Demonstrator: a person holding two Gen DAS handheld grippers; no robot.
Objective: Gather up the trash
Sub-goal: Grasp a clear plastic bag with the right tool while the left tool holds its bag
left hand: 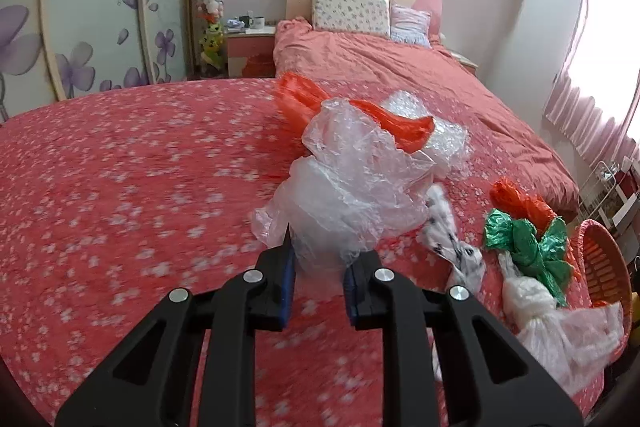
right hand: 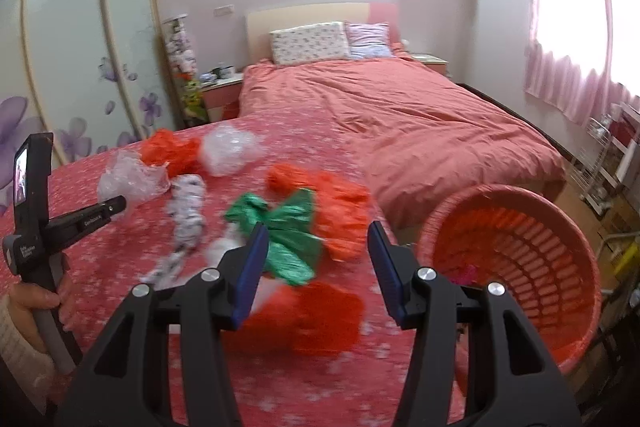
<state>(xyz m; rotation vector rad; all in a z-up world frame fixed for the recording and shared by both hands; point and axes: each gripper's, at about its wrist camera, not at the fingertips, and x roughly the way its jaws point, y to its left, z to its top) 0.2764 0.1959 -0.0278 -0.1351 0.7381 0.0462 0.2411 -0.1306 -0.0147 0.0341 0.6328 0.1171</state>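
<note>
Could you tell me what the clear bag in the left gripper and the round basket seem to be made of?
clear bag: thin plastic film, glossy and see-through, finely crinkled.
round basket: looks like rigid moulded plastic, orange-pink, with slotted walls.

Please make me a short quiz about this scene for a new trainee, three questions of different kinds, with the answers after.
1. Choose one: what is between the pads of the left gripper? A) a spoon B) the clear plastic bag C) a book
2. True or false: the right gripper has its jaws shut.
3. Fill in: the basket for the trash is ___ in colour.

Key: 1 B; 2 false, it is open and holds nothing; 3 orange.
</note>
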